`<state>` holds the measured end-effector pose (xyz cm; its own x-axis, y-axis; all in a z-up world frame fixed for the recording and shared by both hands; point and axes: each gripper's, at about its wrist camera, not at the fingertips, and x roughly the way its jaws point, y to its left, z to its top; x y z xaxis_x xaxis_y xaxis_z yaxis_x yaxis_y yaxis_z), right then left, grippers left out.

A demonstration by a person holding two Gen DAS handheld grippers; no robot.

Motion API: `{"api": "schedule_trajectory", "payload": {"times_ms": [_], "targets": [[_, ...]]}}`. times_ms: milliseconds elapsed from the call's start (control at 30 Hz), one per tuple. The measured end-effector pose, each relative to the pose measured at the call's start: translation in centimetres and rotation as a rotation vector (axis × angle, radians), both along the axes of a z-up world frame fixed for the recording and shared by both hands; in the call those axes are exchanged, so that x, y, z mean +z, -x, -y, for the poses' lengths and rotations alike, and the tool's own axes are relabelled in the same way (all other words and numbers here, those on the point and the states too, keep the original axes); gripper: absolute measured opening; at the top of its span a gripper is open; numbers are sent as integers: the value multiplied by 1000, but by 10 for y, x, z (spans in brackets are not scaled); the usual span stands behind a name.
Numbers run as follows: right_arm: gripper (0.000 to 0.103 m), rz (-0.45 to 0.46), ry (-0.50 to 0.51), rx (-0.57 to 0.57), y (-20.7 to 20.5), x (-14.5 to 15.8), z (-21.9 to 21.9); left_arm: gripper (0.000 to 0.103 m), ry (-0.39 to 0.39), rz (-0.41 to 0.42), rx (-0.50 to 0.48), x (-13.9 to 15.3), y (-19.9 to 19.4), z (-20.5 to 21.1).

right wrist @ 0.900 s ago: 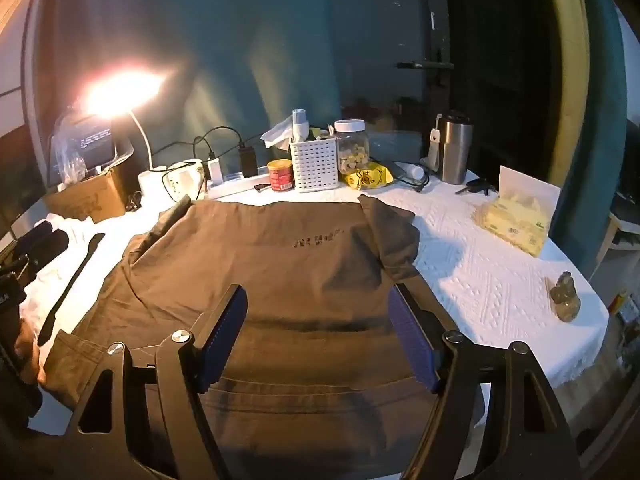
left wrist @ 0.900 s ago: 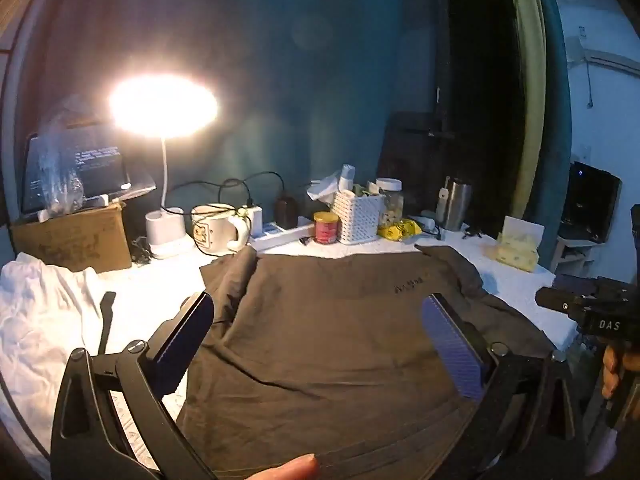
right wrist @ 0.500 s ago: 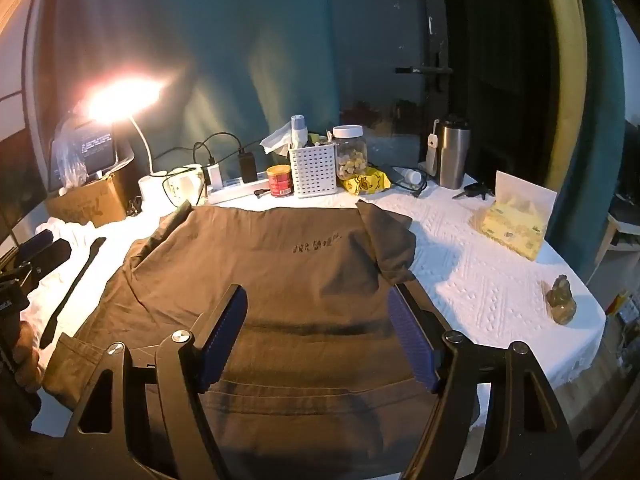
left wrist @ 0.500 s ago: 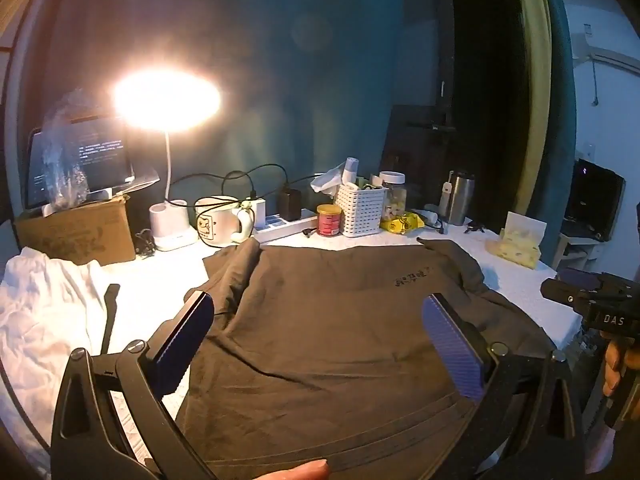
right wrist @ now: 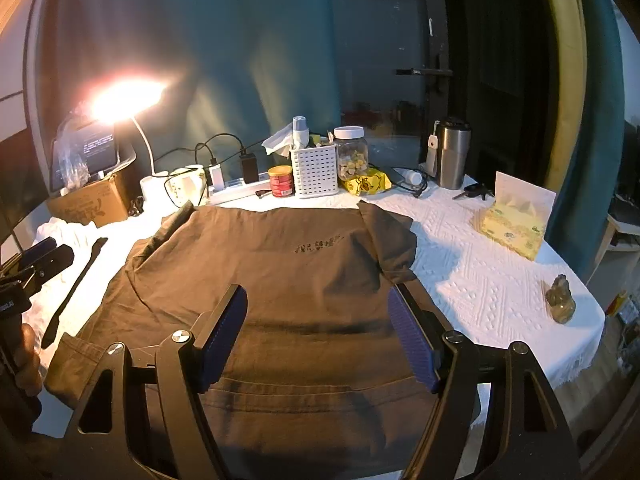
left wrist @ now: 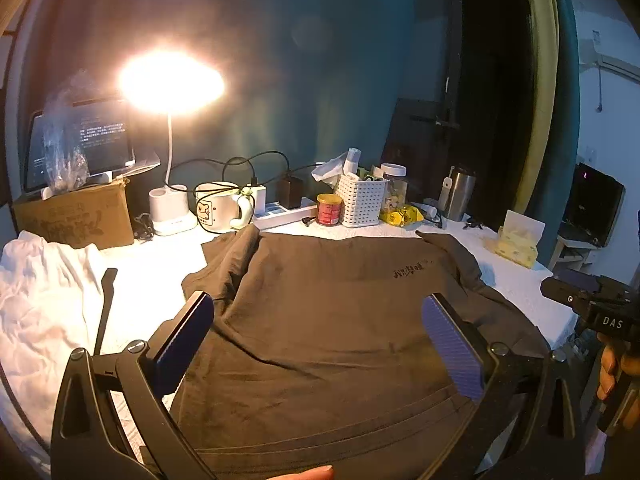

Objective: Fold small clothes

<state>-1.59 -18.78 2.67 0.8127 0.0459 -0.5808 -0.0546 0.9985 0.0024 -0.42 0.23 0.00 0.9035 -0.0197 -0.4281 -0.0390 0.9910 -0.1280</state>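
Lying unfolded beside the white plastic basket [right wrist: 314, 172], the brown cotton T-shirt [right wrist: 288, 280] is awaiting both wide-open, empty grippers: left gripper [left wrist: 320, 344], right gripper [right wrist: 318, 336].

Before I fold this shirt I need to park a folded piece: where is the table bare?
Widest bare patch: white tablecloth between the brown shirt, the tissue pack and the small figurine. A narrower strip lies between the shirt and the white garment, partly taken by a black stick. The back edge is crowded.
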Motion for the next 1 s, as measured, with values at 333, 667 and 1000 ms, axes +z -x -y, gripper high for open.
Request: {"api": "schedule_trajectory", "payload": {"times_ms": [333,667,1000], "targets": [[76,0,1,0,0,0,0,103,-10,4,5,3,0,2],[76,-4,-1,-2,2,0,2,103,-18,5,9,4,0,4],[76,-6,-3,-4,2,-1,3,103,-21,7,8,5,2,5]]}}
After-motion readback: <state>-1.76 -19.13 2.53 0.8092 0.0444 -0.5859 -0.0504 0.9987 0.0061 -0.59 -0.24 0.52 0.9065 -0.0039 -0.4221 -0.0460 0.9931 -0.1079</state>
